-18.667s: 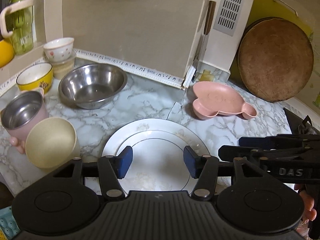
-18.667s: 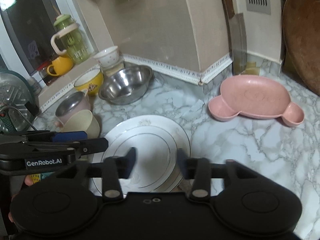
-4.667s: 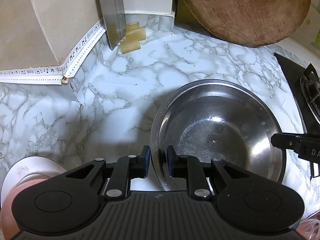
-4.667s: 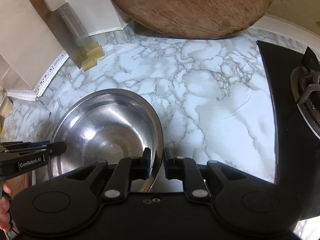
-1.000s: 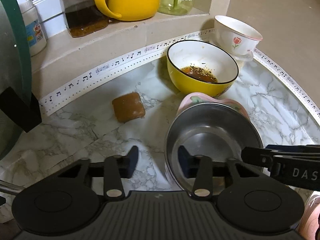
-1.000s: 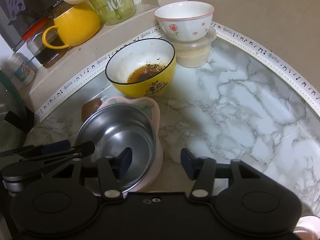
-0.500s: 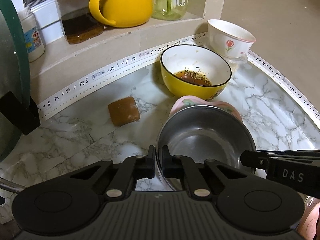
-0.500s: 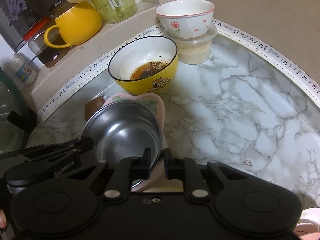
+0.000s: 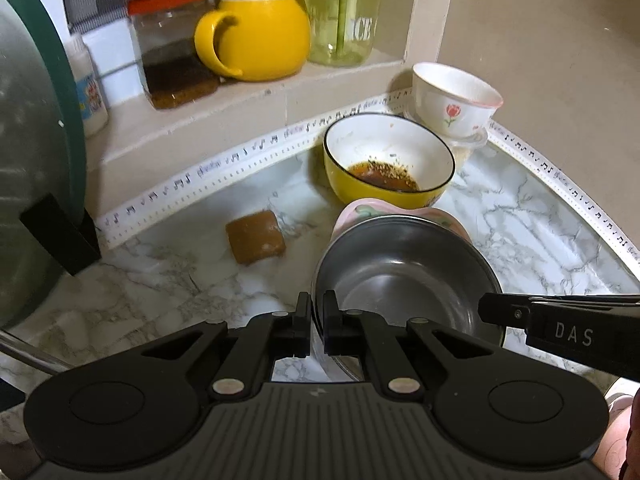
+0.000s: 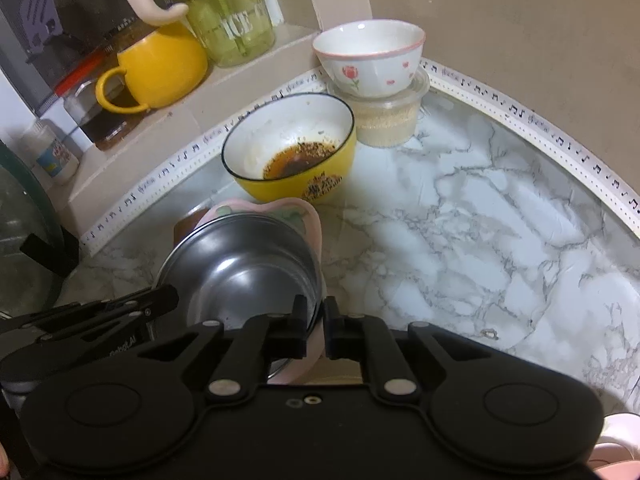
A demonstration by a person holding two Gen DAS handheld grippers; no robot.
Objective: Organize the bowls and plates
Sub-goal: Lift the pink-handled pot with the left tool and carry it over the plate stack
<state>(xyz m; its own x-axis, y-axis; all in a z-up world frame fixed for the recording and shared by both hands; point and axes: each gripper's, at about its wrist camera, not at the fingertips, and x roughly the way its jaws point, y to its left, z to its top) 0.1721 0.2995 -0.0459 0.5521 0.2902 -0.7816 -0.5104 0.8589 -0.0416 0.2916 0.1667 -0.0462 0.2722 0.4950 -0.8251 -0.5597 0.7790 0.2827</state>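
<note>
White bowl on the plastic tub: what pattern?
Red rose and small hearts, pink rim on the white bowl; right wrist view.

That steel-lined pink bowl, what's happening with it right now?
Left gripper and right gripper both shut on the pink bowl's rim, opposite sides. Dirty yellow bowl sits close behind it. Brown block beside.

Three bowls stood at the frame's centre: one steel-lined pink bowl (image 9: 404, 280), one yellow bowl (image 9: 388, 164) and one rose-printed white bowl (image 9: 454, 100). At upper left were one yellow mug (image 9: 256, 36) and one jar (image 9: 172, 48).
</note>
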